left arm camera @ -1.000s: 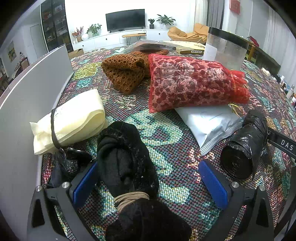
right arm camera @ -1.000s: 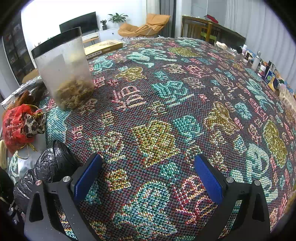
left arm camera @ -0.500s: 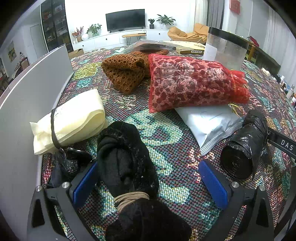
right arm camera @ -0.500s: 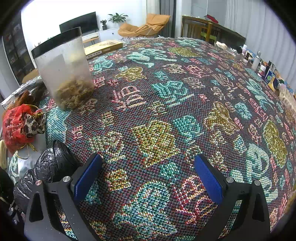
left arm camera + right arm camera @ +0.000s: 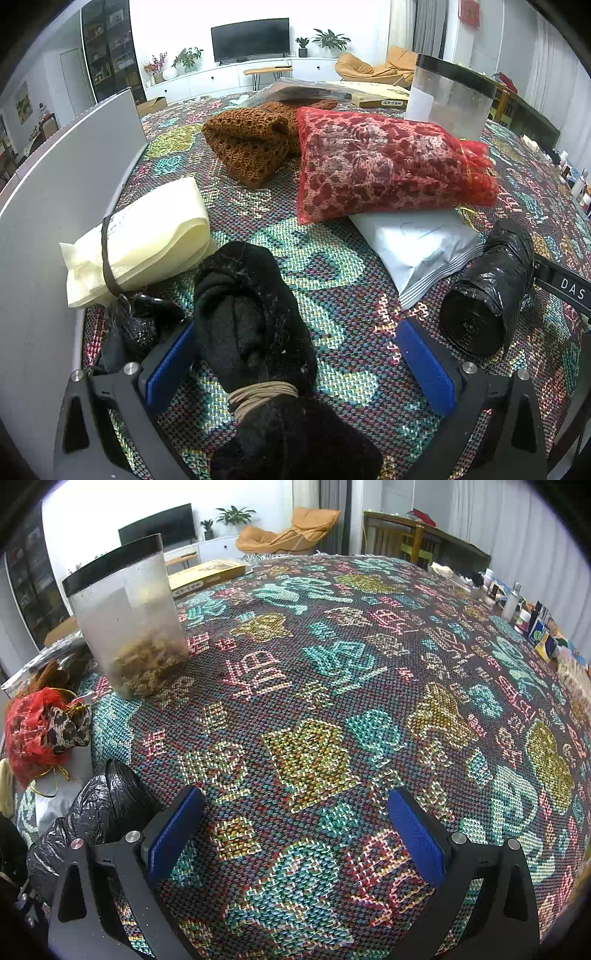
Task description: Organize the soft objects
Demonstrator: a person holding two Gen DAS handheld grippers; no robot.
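- Nothing has shifted since the earlier frames: both views match them, and neither hand-held gripper nor any item has changed place.
- Left hand-held gripper point(image 5: 295, 365): fingers spread wide, clamped on nothing. The black fabric bundle point(image 5: 251, 314) lies between them, its long axis running roughly along the fingers, away from the camera. A tan elastic band point(image 5: 262, 395) cinches it near the gripper base.
- The left blue pad point(image 5: 170, 369) sits just beside the bundle's flank, possibly touching; the view does not settle it. The right pad point(image 5: 424, 369) stands well apart from the bundle.
- Judgement: the left hand-held gripper is by far the nearer; closing would take the bundle across its short axis.
- Right hand-held gripper point(image 5: 295, 842): fingers wide apart, holding nothing, over bare patterned tabletop point(image 5: 332, 664). The black plastic roll point(image 5: 85, 823) lies just beside its left finger.
- Other soft items, toward the tabletop's far-left edge: cream cloth roll point(image 5: 147, 236), brown knit point(image 5: 251, 147), red mesh bag point(image 5: 384, 166) resting on a white pouch point(image 5: 417, 247).
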